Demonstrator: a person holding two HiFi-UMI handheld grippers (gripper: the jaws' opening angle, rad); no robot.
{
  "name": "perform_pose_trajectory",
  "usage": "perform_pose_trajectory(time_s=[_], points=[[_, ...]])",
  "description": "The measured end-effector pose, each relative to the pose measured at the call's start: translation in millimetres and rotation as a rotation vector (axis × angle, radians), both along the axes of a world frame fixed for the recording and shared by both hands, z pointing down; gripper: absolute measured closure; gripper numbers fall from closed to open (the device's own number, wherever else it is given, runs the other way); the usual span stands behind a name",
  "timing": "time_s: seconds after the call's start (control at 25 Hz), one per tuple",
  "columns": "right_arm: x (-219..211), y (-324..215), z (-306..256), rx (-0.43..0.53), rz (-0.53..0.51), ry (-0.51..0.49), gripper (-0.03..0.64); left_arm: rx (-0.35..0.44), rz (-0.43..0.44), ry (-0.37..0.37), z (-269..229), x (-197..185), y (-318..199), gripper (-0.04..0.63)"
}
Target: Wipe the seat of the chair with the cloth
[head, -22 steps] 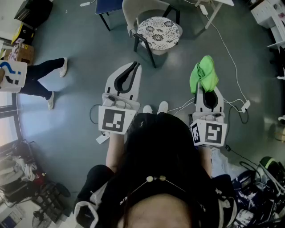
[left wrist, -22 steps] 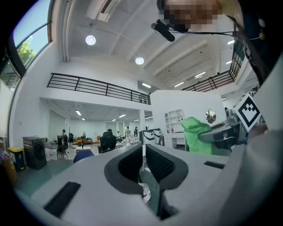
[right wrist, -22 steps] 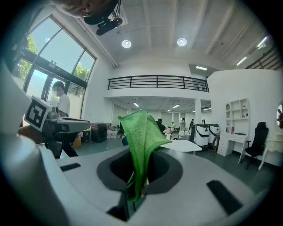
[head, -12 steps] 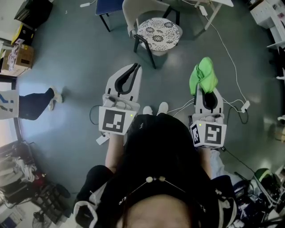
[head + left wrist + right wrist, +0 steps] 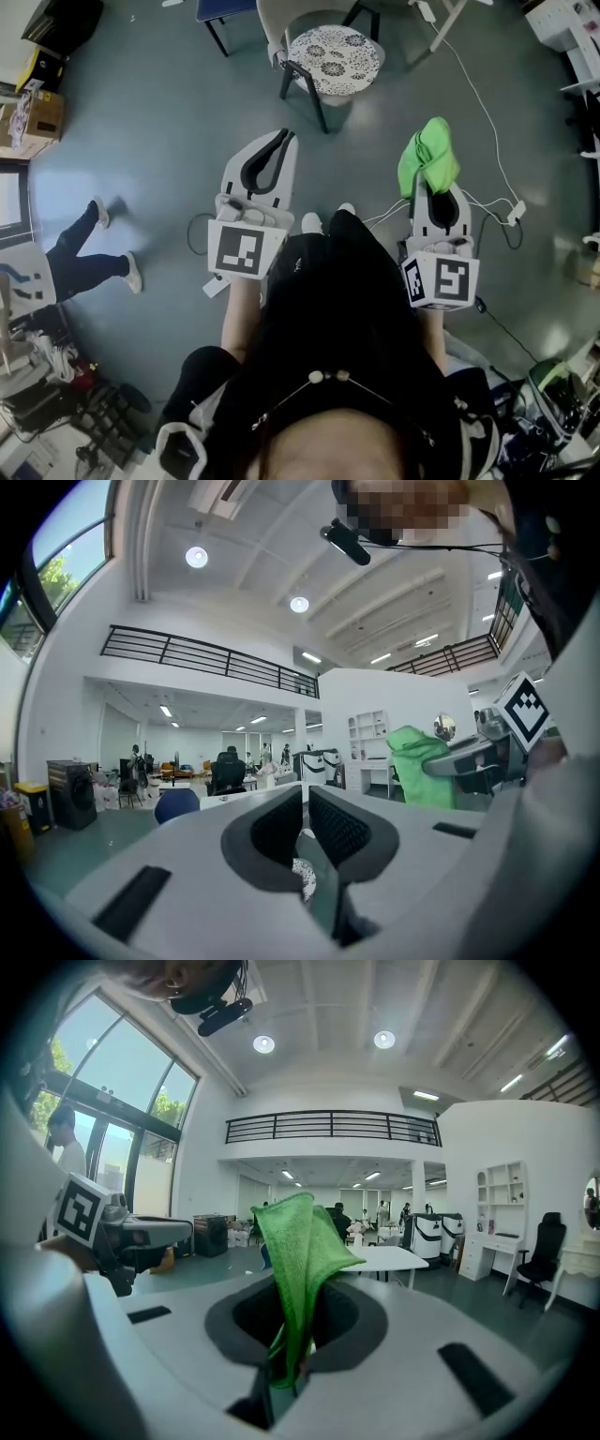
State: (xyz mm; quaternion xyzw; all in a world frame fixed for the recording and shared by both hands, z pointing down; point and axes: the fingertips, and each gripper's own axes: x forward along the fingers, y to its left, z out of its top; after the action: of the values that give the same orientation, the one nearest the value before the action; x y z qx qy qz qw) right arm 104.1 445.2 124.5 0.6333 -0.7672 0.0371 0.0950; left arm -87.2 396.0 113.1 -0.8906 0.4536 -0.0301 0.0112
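While the right gripper (image 5: 436,190) is clamped on the green cloth (image 5: 428,157), which stands bunched beyond its jaws, the left gripper (image 5: 278,143) has its jaws together, empty; both are held side by side, pointing forward toward the chair (image 5: 335,58), well apart ahead

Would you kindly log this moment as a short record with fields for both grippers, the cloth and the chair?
left gripper: jaws together, nothing held
right gripper: shut on the green cloth
green cloth: bunched, sticking out past the jaws
chair seat: patterned, bare, ahead of both grippers
contact: green cloth not yet touching the chair seat
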Motion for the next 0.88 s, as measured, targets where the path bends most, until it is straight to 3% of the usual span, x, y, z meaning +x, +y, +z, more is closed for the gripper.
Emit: perform_pose_trajectory(time_s=[0.2,0.48,0.68,0.88], points=[[-11,-4,20,-0.051,-0.018,-0.015,0.572,-0.027,-0.027,0.018,11,-14,1,0.571],[-16,-57,24,-0.045,-0.039,-0.017,0.571,-0.060,-0.101,0.000,23,-37,-39,0.571],[4,-120,43,-0.082,-0.030,-0.042,0.571,-0.063,-0.107,-0.018,33,-26,-93,0.571],[35,-215,54,-0.105,-0.032,-0.019,0.571,-0.046,-0.112,-0.031,35,-1,-183,0.570]])
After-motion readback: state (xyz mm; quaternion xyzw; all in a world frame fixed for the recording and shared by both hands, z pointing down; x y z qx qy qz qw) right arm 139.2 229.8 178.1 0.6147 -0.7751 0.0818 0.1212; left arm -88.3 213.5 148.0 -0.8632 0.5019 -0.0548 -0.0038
